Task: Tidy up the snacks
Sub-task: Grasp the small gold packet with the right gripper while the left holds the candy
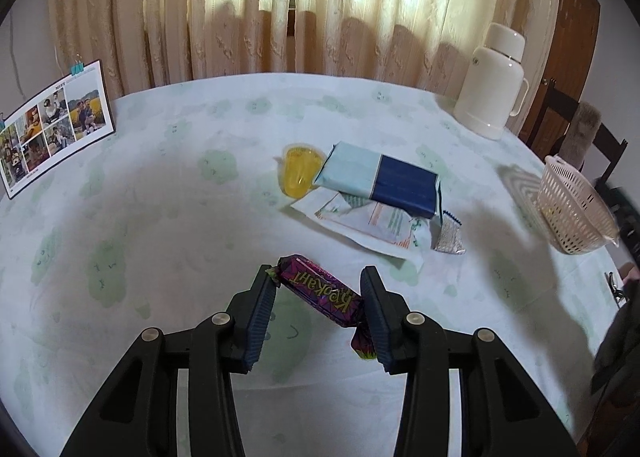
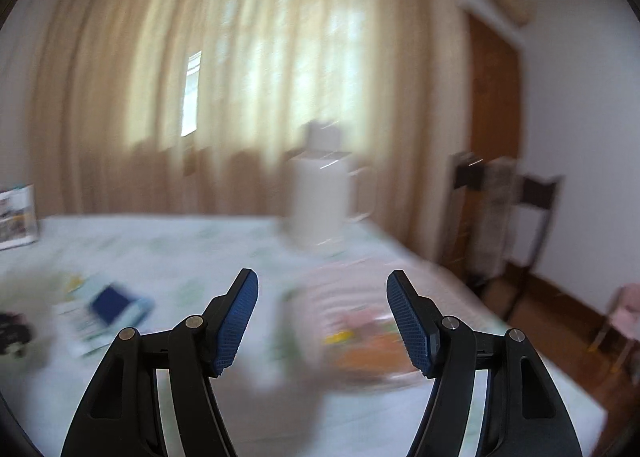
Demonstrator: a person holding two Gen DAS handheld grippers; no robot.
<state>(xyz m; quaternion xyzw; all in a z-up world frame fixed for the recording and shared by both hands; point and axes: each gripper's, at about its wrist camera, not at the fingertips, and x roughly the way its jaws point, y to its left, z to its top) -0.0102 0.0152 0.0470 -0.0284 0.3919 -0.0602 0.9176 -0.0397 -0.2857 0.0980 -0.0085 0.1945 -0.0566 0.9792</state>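
Note:
My left gripper is shut on a purple candy bar, held crosswise between the pads just above the tablecloth. Beyond it lies a pile of snacks: a yellow jelly cup, a blue and pale pack on top of a white packet, and a silver wrapper. A pink slotted basket sits at the right edge of the table. In the blurred right wrist view my right gripper is open, with the basket ahead between its fingers, untouched. Several snacks lie in it.
A white thermos jug stands at the back right of the round table. A photo calendar leans at the far left. A dark chair and a wooden door are beyond the basket. Curtains hang behind the table.

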